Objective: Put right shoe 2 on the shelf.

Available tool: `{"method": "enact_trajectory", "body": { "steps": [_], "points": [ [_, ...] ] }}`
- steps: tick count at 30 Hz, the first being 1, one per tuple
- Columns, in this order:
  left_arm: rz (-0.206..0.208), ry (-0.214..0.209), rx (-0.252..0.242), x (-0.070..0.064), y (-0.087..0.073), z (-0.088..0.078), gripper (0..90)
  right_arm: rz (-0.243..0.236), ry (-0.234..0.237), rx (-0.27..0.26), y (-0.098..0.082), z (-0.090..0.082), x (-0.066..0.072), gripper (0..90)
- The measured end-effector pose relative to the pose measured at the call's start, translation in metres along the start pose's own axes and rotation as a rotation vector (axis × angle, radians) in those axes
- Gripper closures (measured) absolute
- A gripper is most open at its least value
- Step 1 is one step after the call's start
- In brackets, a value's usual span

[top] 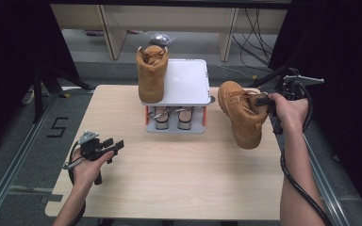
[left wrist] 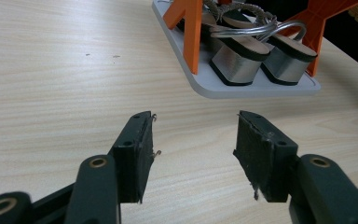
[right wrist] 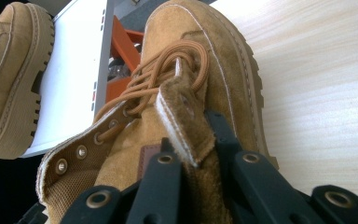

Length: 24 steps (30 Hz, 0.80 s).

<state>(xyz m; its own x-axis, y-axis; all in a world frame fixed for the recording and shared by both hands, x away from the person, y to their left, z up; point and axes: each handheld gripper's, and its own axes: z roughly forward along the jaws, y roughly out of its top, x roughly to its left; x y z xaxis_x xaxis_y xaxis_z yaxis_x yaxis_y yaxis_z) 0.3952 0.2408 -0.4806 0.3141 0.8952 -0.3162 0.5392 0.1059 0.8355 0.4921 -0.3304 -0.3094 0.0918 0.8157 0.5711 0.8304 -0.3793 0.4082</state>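
My right hand-held gripper (top: 264,100) is clenched on the tongue of a tan suede boot (top: 241,113), and in the right gripper view the two black jaws pinch that tongue (right wrist: 186,126) from both sides, just below the laces. In the high view the boot sits at about three o'clock on the bench (top: 179,188), tilted with its toe pointing down toward me. It looks lifted clear of the wood, though I cannot be sure the toe is not touching.

The second tan boot (top: 152,73) stands upright at twelve o'clock, on the left part of the white top shelf (top: 188,82) of a small rack with orange posts. On the grey lower shelf (left wrist: 242,88) of that rack, a pair of silver block-heeled shoes (left wrist: 256,58) lies side by side.

My left hand-held gripper (top: 107,146) rests at about eight o'clock on the bench, well apart from the rack. Its jaws are released, standing wide with only bare wood between them, and they point toward the lower shelf.
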Motion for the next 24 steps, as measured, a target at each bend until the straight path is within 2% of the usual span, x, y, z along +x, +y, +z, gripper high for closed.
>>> {"method": "enact_trajectory", "body": {
  "steps": [10,11,12,15,16,17,18,19,23,24],
  "points": [
    [0.001,0.000,-0.001,0.000,0.000,0.000,45.4,0.010,-0.001,-0.018,0.006,0.000,0.004,85.0],
    [0.000,-0.001,-0.002,0.000,0.000,0.000,45.4,-0.009,-0.006,-0.023,0.007,-0.001,0.003,84.9],
    [0.002,-0.002,-0.001,-0.001,0.000,0.000,45.4,0.009,0.010,-0.037,0.007,0.000,0.005,84.9],
    [0.001,-0.003,0.001,0.000,0.000,0.000,45.4,0.007,0.010,-0.043,0.009,-0.001,0.009,84.9],
    [0.001,-0.003,0.001,0.000,0.000,0.000,45.4,0.009,0.056,-0.046,0.010,-0.001,0.010,84.9],
    [0.001,-0.003,0.001,0.000,0.000,0.000,45.4,0.007,0.003,-0.035,0.011,-0.001,0.012,84.9],
    [0.001,-0.003,-0.001,-0.001,0.000,0.000,45.4,0.002,0.018,-0.042,0.011,-0.001,0.012,84.9],
    [0.002,0.002,0.003,-0.001,0.000,-0.001,45.4,0.003,0.006,-0.038,0.012,-0.001,0.014,84.9],
    [0.001,-0.007,-0.001,0.000,0.000,0.000,45.4,0.005,0.010,-0.043,0.014,0.000,0.017,84.9],
    [0.001,-0.007,0.000,0.000,0.000,-0.001,45.4,0.003,0.065,-0.055,0.014,0.000,0.016,84.9]
  ]
}}
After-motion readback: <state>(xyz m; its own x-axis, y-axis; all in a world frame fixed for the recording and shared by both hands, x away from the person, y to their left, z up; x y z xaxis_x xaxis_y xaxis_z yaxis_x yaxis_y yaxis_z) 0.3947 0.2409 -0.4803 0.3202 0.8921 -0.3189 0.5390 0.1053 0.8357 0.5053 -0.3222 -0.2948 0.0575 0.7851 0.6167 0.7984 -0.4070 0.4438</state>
